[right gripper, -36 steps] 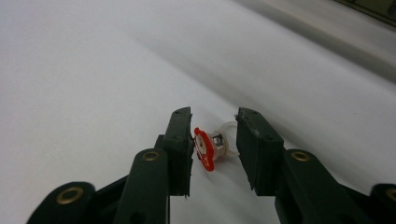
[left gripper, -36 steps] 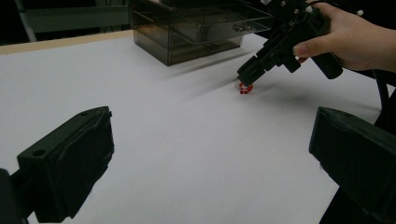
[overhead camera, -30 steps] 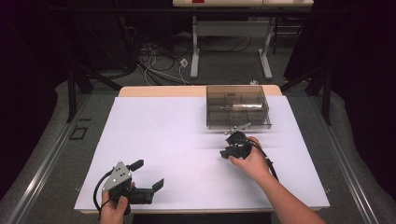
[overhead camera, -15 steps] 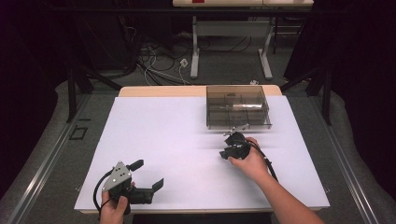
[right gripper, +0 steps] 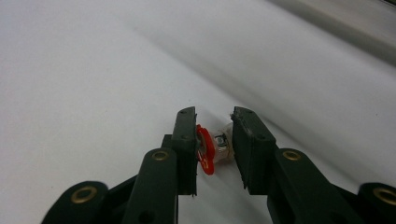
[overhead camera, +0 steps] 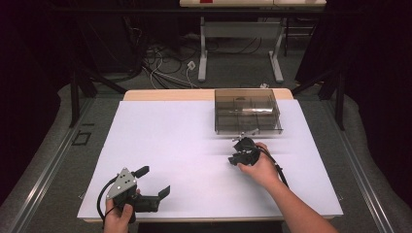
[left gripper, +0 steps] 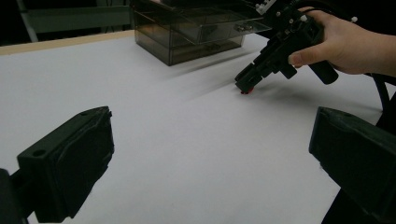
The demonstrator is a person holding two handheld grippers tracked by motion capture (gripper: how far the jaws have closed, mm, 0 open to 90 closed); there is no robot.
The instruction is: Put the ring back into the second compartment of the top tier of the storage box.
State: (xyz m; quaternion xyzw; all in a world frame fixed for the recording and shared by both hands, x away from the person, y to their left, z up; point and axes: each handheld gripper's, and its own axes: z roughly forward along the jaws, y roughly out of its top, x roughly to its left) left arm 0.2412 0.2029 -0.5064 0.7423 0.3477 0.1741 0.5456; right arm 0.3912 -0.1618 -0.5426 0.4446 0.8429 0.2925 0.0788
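- On the white table (overhead camera: 184,145), right of centre, the right gripper (overhead camera: 233,158) points down at the surface, tips at the tabletop, held in the person's right hand (overhead camera: 262,167).
- In the right gripper view, the right gripper (right gripper: 214,140) has its 2 black jaws drawn close on a small part (right gripper: 212,147): a red washer-like piece against one pad and a silver metal body against the other. The jaws have just been closing, and the part sits between them, pressed from both sides.
- In the left gripper view, the same small part (left gripper: 246,90) appears as a red speck at the tips of the right gripper (left gripper: 247,84), on or just above the table surface; whether it is lifted clear cannot be told.
- The part lies just in front of the smoky transparent box (overhead camera: 248,110), which stands at the far right of the table. The box is divided into compartments; their contents cannot be made out.
- At the near left edge of the table, the left gripper (overhead camera: 153,180) is held in the left hand (overhead camera: 119,216), well apart from the part.
- The left gripper (left gripper: 210,158) has its jaws spread wide, with nothing between them but bare tabletop.
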